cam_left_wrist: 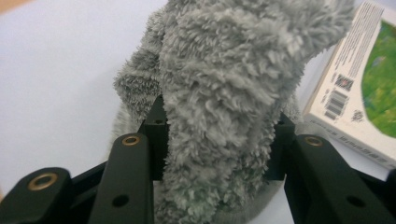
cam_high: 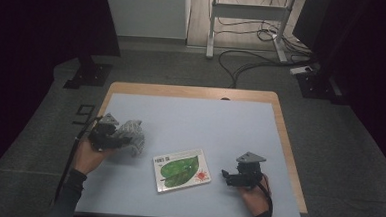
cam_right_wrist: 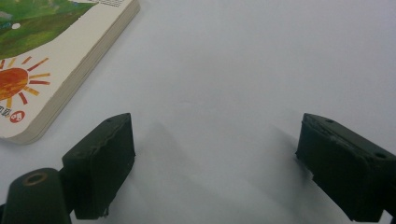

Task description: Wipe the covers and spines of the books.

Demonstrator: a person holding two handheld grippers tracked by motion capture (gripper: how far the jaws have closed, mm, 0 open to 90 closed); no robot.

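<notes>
A grey fluffy cloth [cam_high: 131, 133] hangs bunched over the left side of the pale blue table [cam_high: 220, 125]. My left gripper [cam_high: 110, 134] is shut on it, and in the left gripper view the fuzzy cloth [cam_left_wrist: 219, 93] is squeezed between both black jaws. A board book [cam_high: 182, 170] with a green leaf and a red sun lies flat at the table's middle front. Its barcoded edge shows as the book [cam_left_wrist: 359, 84] beyond the cloth. My right gripper [cam_high: 233, 176] rests low near the front right, open, with bare table between its pads [cam_right_wrist: 100, 158]. The book's corner [cam_right_wrist: 51, 60] lies to its upper left.
The table has a wooden rim [cam_high: 284, 143] around the blue mat. Beyond it stand a white frame leg [cam_high: 211, 34] and loose cables [cam_high: 253, 61] on the grey floor. Dark stands [cam_high: 87, 73] flank the far corners.
</notes>
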